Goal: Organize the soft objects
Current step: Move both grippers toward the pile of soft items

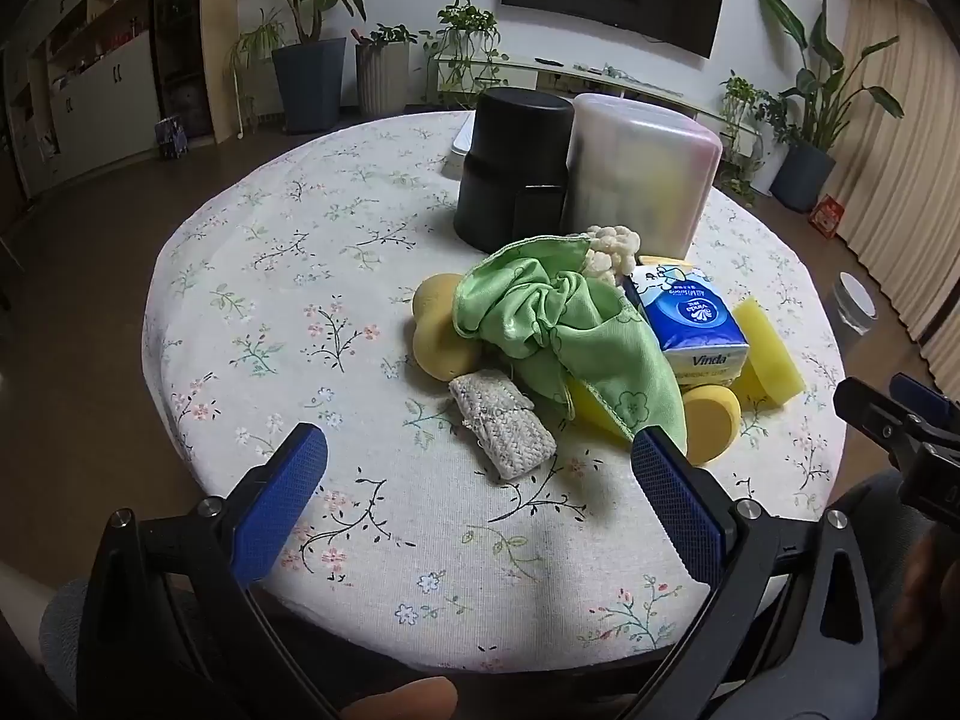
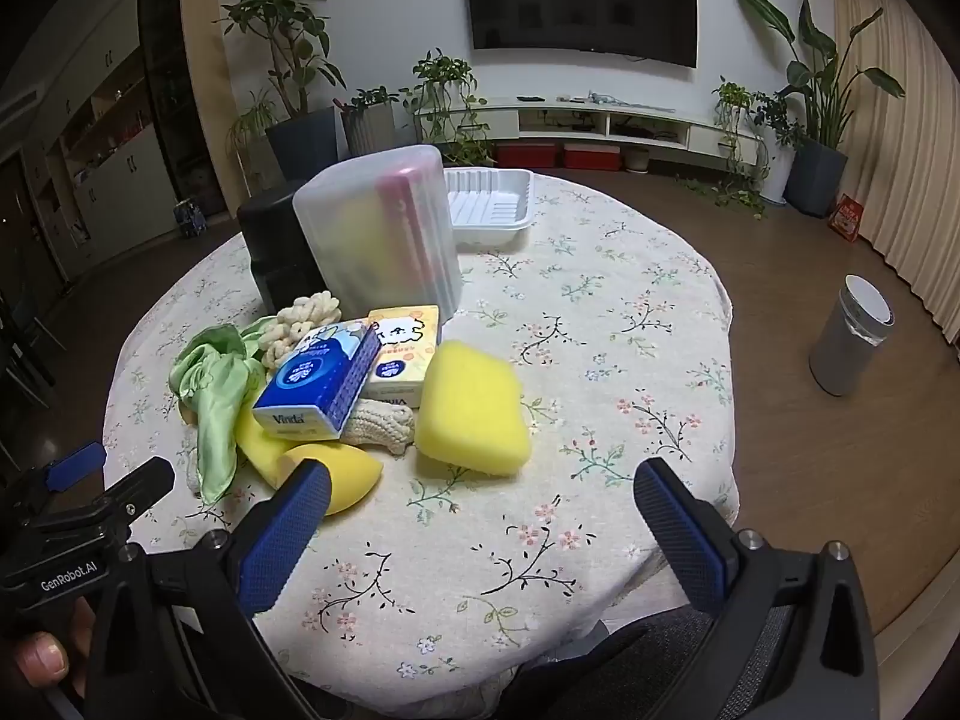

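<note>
- Left wrist view: the left gripper [image 1: 479, 456] was seen with its blue pads spread wide, nothing between them, held over the near part of the table [image 1: 252, 276].
- The soft pile lay mid-table, just past the pads: green cloth [image 1: 558, 324] draped over yellow sponges, a woven scouring pad [image 1: 504, 423] nearest, a round sponge [image 1: 711, 414] partly behind the right pad.
- Cloth judged limp and light, likely to drag its neighbours; a pinch at a bunched fold was judged best.
- Woven pad judged light and semi-stiff, lying free of the cloth; an edge grasp across the short side would suit.
- "Vinda" was read on the blue tissue pack [image 1: 696, 318]; the smaller print was unreadable.
- Right wrist view: the right gripper [image 2: 483, 504] was likewise seen wide apart and empty, close to the pile's near edge.
- Large yellow sponge [image 2: 471, 408] lay alone, just right of the pile; judged very light and compressible, and best squeezed across its narrow width.
- Tissue pack [image 2: 318, 384] judged soft and crushable; a light squeeze was advised.
- "Vinda" was read again; "GenRobot.AI" was read on the other gripper's body at lower left.
- Possible destination: frosted bin [image 2: 384, 228] or white tray [image 2: 489, 204] behind the pile; which one could not be told.
</note>
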A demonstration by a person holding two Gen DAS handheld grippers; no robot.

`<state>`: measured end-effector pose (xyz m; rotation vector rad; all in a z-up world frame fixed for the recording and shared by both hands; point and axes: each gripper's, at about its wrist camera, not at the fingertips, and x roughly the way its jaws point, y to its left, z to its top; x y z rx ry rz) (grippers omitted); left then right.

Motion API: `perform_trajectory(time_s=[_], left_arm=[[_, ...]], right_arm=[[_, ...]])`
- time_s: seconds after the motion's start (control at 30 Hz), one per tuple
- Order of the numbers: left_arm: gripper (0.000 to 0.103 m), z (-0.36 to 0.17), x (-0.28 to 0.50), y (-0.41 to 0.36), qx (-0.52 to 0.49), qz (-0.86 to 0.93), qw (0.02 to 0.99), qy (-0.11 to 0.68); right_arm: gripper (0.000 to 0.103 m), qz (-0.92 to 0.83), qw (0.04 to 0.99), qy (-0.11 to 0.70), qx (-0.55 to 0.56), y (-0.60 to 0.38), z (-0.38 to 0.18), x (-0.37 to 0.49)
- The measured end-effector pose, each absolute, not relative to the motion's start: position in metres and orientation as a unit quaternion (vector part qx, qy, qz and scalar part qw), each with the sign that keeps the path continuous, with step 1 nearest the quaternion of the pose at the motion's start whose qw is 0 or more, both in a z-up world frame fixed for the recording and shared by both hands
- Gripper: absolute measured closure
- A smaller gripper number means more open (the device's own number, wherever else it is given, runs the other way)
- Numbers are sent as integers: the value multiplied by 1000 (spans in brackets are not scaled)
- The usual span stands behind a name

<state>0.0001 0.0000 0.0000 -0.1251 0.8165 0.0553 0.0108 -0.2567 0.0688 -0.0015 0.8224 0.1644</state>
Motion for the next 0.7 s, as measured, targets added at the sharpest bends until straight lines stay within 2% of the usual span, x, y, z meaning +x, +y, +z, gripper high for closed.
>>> perform_trajectory(time_s=[0.7], left_arm=[[0, -4, -2, 7, -64, 29, 913, 401]], right_arm=[[0, 79, 913, 400, -1, -257, 67, 12]])
